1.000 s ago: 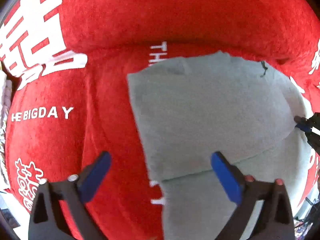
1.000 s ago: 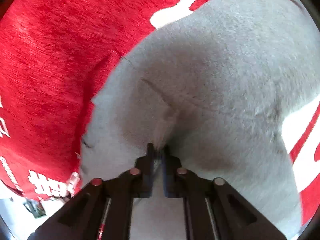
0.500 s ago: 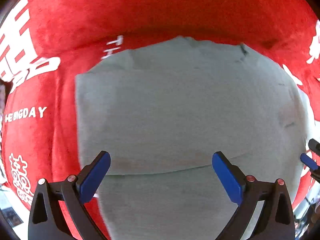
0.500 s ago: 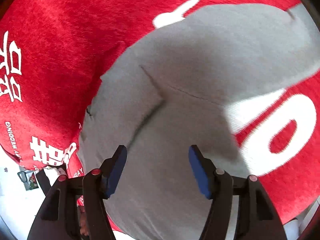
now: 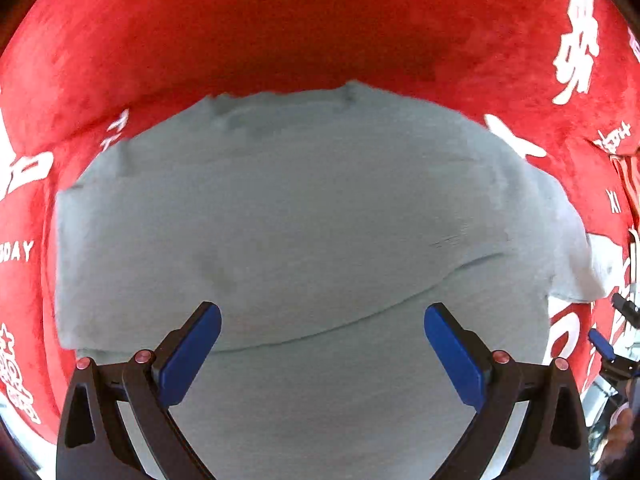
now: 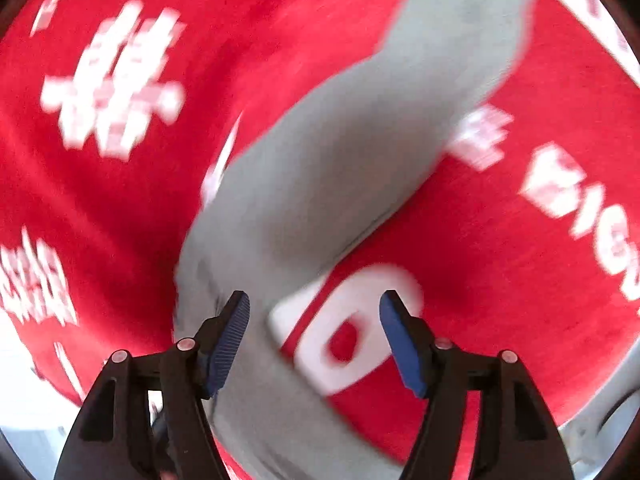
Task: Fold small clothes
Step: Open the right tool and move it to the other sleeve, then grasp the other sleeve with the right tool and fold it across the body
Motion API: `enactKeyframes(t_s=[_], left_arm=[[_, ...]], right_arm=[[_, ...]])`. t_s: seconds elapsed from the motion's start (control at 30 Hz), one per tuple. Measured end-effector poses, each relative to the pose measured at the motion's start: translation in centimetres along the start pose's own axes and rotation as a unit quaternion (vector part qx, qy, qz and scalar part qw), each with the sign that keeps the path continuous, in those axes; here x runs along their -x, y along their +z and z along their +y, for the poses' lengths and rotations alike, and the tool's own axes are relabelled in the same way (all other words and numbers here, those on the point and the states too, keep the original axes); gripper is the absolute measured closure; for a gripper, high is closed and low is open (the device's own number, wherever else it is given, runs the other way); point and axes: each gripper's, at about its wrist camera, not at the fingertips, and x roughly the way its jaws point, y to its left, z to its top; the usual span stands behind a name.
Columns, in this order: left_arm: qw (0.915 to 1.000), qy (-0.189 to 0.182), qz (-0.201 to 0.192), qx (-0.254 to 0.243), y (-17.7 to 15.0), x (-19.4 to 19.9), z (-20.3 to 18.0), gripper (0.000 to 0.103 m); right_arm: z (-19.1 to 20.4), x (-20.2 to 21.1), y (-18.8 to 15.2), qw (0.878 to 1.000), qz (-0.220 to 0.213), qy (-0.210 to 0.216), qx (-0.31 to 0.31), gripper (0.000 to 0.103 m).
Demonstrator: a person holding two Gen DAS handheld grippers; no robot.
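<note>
Grey garment (image 5: 304, 216) lies folded on the red printed blanket (image 5: 320, 28).
Left gripper (image 5: 322, 350) hangs above it, jaws spread and empty; right gripper (image 6: 314, 342) gapes too, over its edge.

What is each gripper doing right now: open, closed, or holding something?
Left gripper: open, empty, over the grey garment.
Right gripper: open, empty.

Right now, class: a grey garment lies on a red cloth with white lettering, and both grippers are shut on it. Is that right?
Not quite. The grey garment does lie on the red cloth, but both grippers are open: the left gripper in the left wrist view, the right gripper in the right wrist view.
</note>
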Motion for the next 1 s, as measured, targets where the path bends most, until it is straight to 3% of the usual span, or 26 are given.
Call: enactKeyframes(t_s=[0.1,0.27,0.43,0.63,0.83,1.0], left_arm=[[0.9997,0.009,-0.003,-0.021,0.9,-0.9,-2.6,0.001],[0.9997,0.002,-0.007,-0.024,1.9,-1.8,-6.5,0.001],[0.9975,0.005,-0.009,-0.070,3.0,-2.4,-11.6,0.001],[0.9956,0.001,0.010,-0.093,3.2,-4.0,-15.9,0.001],[0.9898,0.010,0.007,-0.142,3.0,-3.8,-18.2,0.001],[0.9883,0.010,0.005,-0.152,2.7,-3.0,-16.9,0.001]], right_arm=[[-3.2,1.9,2.5,0.998,-0.034,-0.002,-0.044,0.031],[-6.0,3.0,5.6,0.996,-0.059,-0.009,-0.067,0.031],[-8.9,2.2,7.7,0.990,-0.068,0.023,-0.120,0.031],[-9.3,1.1,9.2,0.986,-0.070,0.053,-0.145,0.031],[-9.5,1.5,9.6,0.982,-0.076,0.077,-0.156,0.031],[-9.2,0.5,10.7,0.983,-0.075,0.089,-0.145,0.031]])
